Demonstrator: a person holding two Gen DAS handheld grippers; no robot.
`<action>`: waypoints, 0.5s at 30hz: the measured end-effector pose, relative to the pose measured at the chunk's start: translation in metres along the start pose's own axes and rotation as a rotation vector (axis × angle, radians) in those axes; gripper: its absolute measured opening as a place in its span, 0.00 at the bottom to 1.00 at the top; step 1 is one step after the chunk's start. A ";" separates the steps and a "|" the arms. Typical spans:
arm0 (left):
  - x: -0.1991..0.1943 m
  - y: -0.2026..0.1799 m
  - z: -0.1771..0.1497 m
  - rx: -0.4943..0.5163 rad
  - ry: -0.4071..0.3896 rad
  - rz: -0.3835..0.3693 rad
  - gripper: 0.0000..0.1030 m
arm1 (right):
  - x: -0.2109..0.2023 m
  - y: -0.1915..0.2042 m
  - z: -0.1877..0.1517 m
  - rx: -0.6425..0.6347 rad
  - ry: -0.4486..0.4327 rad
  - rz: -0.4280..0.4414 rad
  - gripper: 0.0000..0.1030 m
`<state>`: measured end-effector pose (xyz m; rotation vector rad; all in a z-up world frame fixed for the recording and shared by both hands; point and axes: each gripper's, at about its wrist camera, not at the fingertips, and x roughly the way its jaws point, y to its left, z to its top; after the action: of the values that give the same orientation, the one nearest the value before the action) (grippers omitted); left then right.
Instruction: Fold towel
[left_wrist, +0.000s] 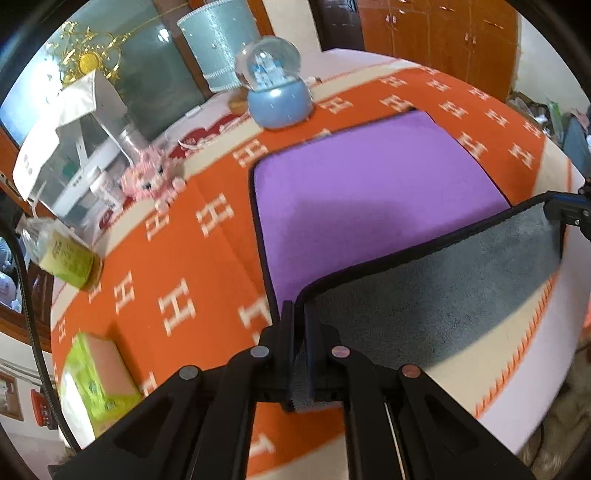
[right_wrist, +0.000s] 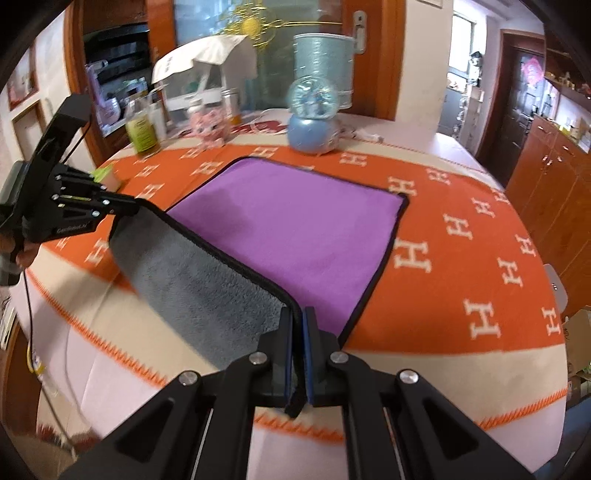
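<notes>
Purple towel (left_wrist: 369, 184): lies flat on the orange blanket (left_wrist: 177, 258) over most of its area; top side purple, underside grey, dark piping round the edge.
Near edge of towel: lifted off the blanket, grey underside (right_wrist: 195, 280) turned up toward both cameras, stretched between the 2 grippers.
Left gripper (left_wrist: 299, 317): pinched tight on the near left corner of the towel; fabric fills the narrow slit between the fingers. In the right wrist view it shows at the left side (right_wrist: 125, 208), held by a hand.
Right gripper (right_wrist: 297, 321): clamped on the near right corner, the dark piping running into the slit. In the left wrist view only its tip (left_wrist: 565, 212) shows at the right rim.
Bench: covered by the orange blanket with white H letters and a cream border.
Snow globe (right_wrist: 314, 122): blue base, stands beyond the far edge of the towel, apart from it.
Pink toy (left_wrist: 151, 177): near the back left, beside jars.
Green tissue box (left_wrist: 99, 376): left of the left gripper, on the blanket.
Green-labelled bottle (left_wrist: 70, 258): at the left edge of the bench.
</notes>
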<state>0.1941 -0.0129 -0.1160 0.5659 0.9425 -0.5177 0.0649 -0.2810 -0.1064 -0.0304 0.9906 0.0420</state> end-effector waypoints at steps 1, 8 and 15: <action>0.003 0.002 0.007 -0.008 -0.009 0.008 0.02 | 0.006 -0.006 0.007 0.014 -0.004 -0.007 0.05; 0.030 0.013 0.055 -0.071 -0.040 0.069 0.02 | 0.043 -0.036 0.047 0.068 -0.013 -0.052 0.05; 0.055 0.022 0.096 -0.113 -0.065 0.115 0.02 | 0.081 -0.067 0.083 0.146 -0.013 -0.082 0.05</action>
<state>0.2921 -0.0685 -0.1133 0.4957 0.8666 -0.3748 0.1821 -0.3423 -0.1282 0.0630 0.9766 -0.1049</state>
